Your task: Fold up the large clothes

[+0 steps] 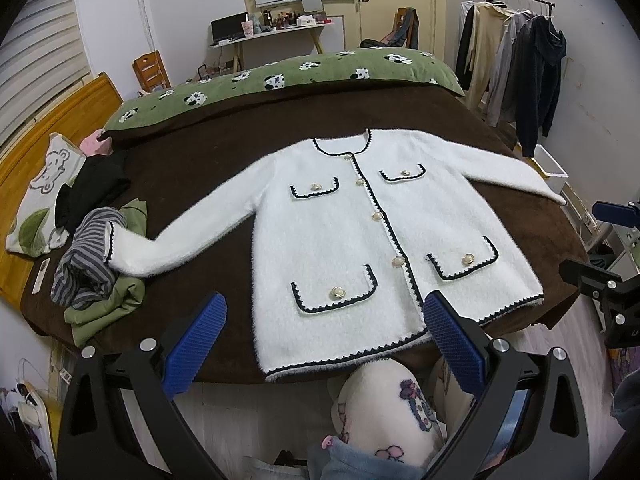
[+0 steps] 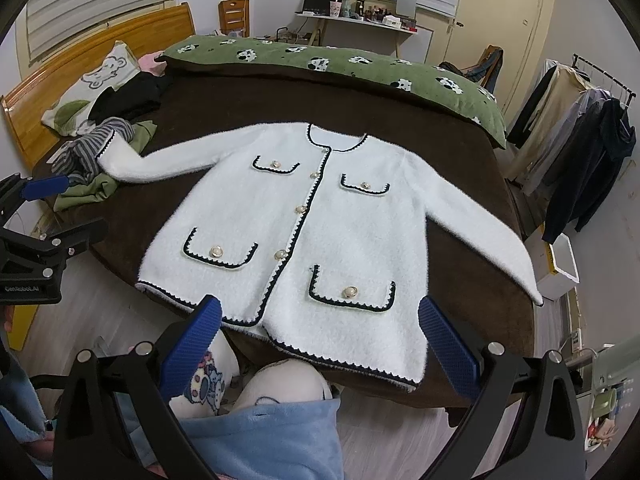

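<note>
Cardigan (image 1: 360,240): flat on bed (image 1: 192,168), buttoned. Left claw (image 1: 324,334), right claw (image 2: 320,332): released, empty. Advice: fold sleeves inward first, smoothing.

The cardigan (image 1: 360,232) was fluffy white knit, matt, edged with dark scalloped trim, and its buttons (image 1: 337,292) looked glossy, pearly in gold rims. The bed cover (image 1: 208,168) beneath was brown, plush and matt. The left tool (image 1: 325,320) had blue pads (image 1: 196,344) of ribbed plastic on smooth black arms with shiny metal screws. The headboard (image 2: 100,52) was varnished wood.
</note>
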A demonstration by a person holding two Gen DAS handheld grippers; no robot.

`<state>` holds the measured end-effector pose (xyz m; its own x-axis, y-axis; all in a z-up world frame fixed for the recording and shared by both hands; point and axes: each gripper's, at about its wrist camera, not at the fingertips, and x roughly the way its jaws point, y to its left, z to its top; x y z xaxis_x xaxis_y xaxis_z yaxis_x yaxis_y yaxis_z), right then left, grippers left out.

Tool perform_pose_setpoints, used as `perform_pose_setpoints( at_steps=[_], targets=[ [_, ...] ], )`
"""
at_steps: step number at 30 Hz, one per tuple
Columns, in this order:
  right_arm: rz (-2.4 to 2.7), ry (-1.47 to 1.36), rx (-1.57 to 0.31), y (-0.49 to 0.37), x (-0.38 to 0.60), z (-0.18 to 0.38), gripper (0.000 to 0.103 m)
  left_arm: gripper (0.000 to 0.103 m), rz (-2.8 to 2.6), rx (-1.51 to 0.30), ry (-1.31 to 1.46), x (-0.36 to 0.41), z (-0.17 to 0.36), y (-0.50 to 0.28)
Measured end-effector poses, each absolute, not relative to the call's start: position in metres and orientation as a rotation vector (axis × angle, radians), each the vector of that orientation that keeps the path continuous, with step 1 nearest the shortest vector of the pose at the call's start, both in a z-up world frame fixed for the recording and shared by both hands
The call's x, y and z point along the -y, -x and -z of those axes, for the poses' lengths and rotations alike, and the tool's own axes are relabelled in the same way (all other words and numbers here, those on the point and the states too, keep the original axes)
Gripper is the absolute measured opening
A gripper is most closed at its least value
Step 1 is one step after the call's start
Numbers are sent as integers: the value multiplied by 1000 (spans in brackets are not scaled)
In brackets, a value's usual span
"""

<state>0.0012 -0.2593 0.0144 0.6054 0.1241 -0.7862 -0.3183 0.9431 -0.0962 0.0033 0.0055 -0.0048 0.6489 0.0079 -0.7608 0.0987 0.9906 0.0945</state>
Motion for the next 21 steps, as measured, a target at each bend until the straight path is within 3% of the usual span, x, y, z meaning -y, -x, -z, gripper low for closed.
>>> perform_pose_setpoints(
  at_steps=[21],
  targets=[
    [-324, 213, -921, -58, 222, 4, 97, 97, -135, -860, -23, -78, 30, -42]
  ],
)
